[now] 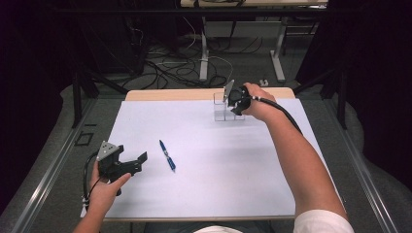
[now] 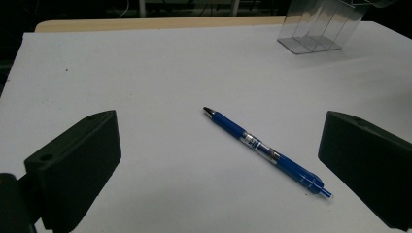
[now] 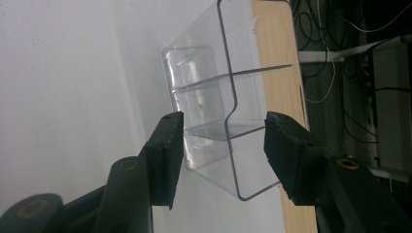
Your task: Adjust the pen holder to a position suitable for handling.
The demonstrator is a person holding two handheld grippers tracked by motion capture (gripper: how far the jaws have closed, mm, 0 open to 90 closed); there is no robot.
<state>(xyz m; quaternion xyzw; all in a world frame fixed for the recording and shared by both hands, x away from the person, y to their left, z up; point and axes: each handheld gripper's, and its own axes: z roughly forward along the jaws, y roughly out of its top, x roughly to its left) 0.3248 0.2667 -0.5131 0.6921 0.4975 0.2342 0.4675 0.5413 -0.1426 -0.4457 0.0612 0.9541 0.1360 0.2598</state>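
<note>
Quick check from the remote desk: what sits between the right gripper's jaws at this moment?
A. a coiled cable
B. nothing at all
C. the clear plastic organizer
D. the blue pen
C: in the right gripper view the right gripper has its jaws on either side of the clear plastic organizer, while the blue pen lies apart on the white table near the left gripper.

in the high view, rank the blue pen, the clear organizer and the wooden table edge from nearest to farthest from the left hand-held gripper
1. blue pen, just right of the left hand-held gripper.
2. clear organizer, far right, at the right hand-held gripper.
3. wooden table edge, along the far side.
</note>
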